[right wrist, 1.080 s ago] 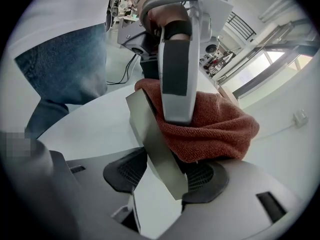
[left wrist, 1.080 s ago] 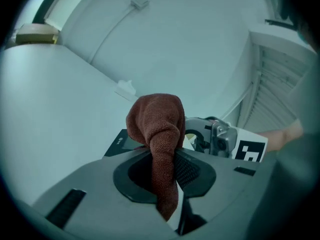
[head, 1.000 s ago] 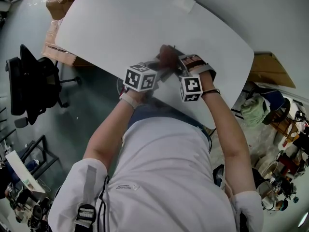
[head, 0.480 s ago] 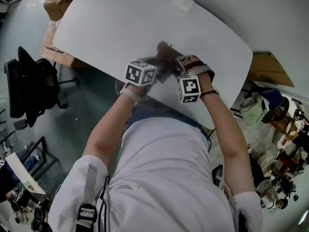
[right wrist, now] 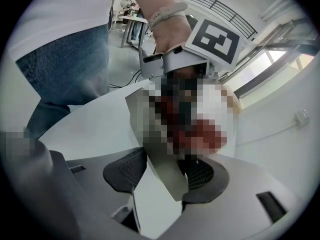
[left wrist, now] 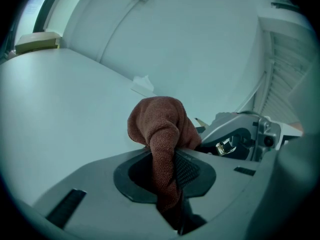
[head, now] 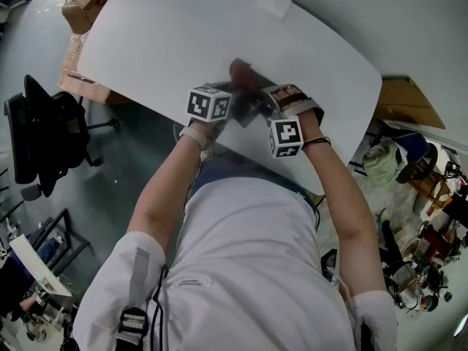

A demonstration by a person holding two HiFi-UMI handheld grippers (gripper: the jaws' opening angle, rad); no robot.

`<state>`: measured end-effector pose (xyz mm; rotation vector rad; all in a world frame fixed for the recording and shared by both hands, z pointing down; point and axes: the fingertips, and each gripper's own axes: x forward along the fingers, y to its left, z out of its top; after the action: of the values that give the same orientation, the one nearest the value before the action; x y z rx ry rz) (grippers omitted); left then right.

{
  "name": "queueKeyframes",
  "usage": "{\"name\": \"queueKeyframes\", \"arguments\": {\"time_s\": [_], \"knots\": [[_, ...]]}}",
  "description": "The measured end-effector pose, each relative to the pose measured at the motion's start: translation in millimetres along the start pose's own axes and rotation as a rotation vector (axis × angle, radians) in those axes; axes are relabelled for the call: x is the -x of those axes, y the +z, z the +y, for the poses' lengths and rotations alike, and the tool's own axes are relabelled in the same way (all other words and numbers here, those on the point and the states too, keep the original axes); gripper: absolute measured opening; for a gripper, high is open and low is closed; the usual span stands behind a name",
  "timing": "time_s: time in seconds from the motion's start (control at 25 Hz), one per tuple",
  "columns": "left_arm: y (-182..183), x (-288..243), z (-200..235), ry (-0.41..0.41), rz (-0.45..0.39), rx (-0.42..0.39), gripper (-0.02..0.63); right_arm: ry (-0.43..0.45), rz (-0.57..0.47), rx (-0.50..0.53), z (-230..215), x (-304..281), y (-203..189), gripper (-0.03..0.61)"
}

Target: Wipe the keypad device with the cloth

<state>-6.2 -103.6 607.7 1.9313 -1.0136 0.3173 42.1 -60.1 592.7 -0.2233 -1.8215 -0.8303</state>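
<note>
Cloth (left wrist: 161, 126) in left gripper (left wrist: 162, 173), device (right wrist: 167, 166) in right gripper (right wrist: 164, 175).

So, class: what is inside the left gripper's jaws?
The brown cloth, clamped in the left gripper. Its bunched top sticks out and covers whatever lies right behind it.

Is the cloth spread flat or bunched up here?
Bunched up: the brown cloth is pinched between the left gripper's jaws and stands beyond them as a crumpled wad, not spread.

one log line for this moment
left gripper shut on cloth | right gripper shut on keypad device | surface: white table
</note>
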Motion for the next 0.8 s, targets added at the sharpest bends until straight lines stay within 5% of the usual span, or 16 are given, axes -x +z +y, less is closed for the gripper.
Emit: {"name": "queueKeyframes", "arguments": {"time_s": [0.8], "knots": [[-23.9,14.2,51.6,0.093,0.003,0.073,0.075,0.031,0.056,-0.038,-1.4,-2.5,-1.6,0.210]]}}
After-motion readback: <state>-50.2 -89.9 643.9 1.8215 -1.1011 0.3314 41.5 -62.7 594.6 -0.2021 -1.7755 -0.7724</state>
